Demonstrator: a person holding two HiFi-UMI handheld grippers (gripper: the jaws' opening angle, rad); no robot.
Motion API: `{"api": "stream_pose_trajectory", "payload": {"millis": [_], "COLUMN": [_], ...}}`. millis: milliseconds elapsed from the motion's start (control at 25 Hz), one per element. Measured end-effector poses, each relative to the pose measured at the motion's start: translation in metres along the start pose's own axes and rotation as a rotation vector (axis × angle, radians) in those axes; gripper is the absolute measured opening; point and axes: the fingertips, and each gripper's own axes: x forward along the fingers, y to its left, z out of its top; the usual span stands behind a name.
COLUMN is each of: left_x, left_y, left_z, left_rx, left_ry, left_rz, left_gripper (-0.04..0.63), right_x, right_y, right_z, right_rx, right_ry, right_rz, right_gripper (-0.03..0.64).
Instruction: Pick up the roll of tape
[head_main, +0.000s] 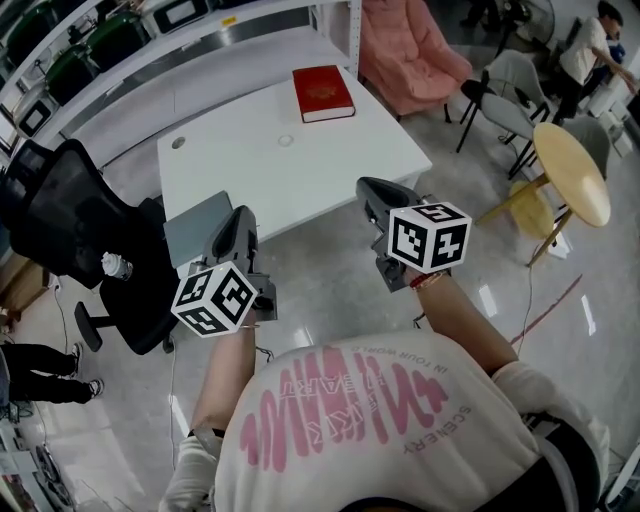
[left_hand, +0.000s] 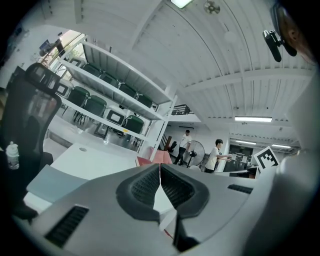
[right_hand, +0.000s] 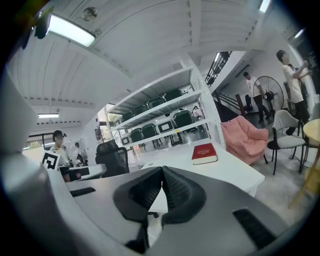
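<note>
White table (head_main: 250, 175), tape roll (head_main: 286, 141) flat, axis upright

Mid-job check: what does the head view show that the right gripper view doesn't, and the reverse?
Only the head view: a water bottle beside the black chair, and the person's printed shirt. Only the right gripper view: the ceiling light, and the tongs of the right gripper head-on, closed on nothing. Both: the red book on the white table, and the pink armchair.
</note>
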Motion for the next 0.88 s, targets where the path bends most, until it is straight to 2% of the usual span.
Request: {"api": "stream_pose_trajectory", "payload": {"millis": [240, 440, 880], "left_x": [0.000, -0.006, 0.029], "left_y": [0.002, 0.021, 0.057], "left_z": [-0.013, -0.015, 0.002], "left_rx": [-0.028, -0.044, -0.057], "left_ry": [0.021, 0.022, 0.030], "left_rz": [0.012, 0.037, 0.069], "left_gripper": [0.025, 0.025, 0.025], "right_x": [0.008, 0.026, 0.086], "right_y": [-0.007, 0.000, -0.024], "right_z": [-0.011, -0.019, 0.001], "right_rx": [0.013, 0.009, 0.026], "right_ry": [0.035, 0.052, 0.067], "right_rz": [0.007, 0.022, 0.023], "right_gripper": [0.014, 0.014, 0.014]}}
